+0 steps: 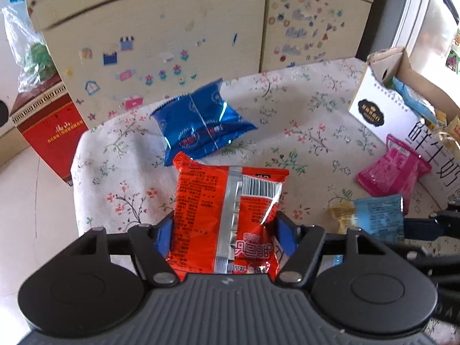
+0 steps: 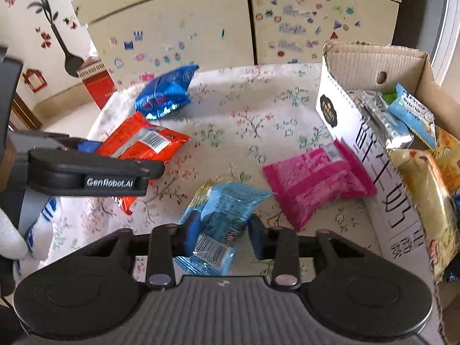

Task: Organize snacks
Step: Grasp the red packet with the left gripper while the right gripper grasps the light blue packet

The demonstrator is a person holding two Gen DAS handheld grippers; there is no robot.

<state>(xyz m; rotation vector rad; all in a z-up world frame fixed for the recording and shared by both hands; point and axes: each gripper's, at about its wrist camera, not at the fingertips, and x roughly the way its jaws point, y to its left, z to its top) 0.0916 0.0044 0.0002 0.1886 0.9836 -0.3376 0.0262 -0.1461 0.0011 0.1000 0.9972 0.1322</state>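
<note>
A red snack packet (image 1: 207,201) lies on the floral tablecloth (image 1: 287,115), and my left gripper (image 1: 224,230) is shut on its near end, blue pads pressing both sides. From the right wrist view the same red packet (image 2: 138,141) shows behind the left gripper's black fingers (image 2: 95,169). My right gripper (image 2: 225,230) is shut on a light blue packet (image 2: 224,207), which rests partly over a small yellow sweet (image 1: 342,212). A shiny dark blue packet (image 1: 198,123) lies farther back. A pink packet (image 2: 313,181) leans against the cardboard box (image 2: 339,106).
The open box at the right holds several packets, silver, light blue and yellow among them. A stickered cupboard (image 1: 172,28) stands behind the table. A red carton (image 1: 49,126) sits on the floor at the left. A white-gloved hand (image 2: 11,241) holds the left gripper.
</note>
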